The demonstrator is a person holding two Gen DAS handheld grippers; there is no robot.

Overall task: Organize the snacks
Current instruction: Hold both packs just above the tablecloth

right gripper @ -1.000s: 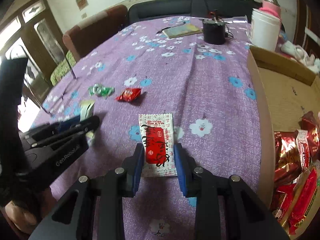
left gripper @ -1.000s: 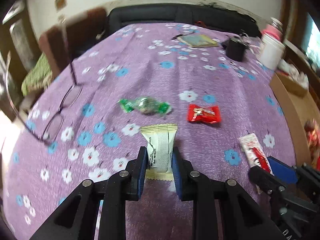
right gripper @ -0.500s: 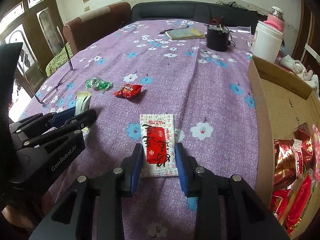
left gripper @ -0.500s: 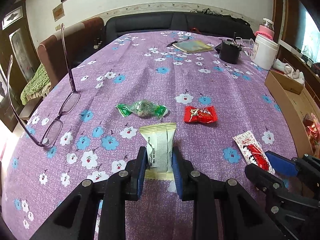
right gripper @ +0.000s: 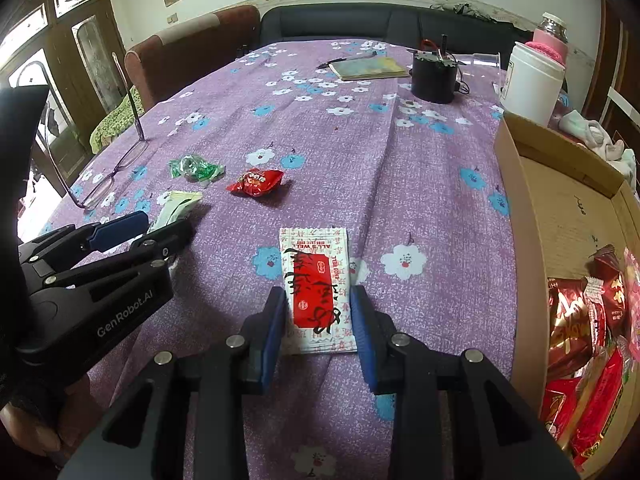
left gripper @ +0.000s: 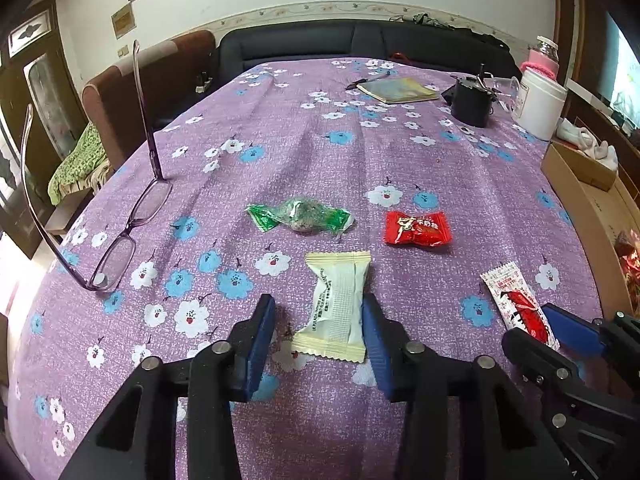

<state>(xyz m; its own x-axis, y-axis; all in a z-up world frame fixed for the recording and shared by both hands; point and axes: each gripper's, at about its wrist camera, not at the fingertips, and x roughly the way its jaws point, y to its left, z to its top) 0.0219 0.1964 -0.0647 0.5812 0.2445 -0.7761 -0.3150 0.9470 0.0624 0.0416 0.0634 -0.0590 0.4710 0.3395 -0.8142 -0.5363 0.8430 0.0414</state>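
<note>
With its jaws just widened, the left gripper (left gripper: 320,328) loosely straddles the cream packet (left gripper: 338,306) on the bench (left gripper: 360,160), while the right gripper (right gripper: 318,320) pinches the white-and-red sachet (right gripper: 318,288); next, lift toward the cardboard box (right gripper: 516,248) at three o'clock.

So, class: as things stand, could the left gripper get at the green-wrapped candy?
Probably yes: the left gripper points toward the green-wrapped candy, jaws just opened, but the cream packet lies between them, directly in its path.
</note>
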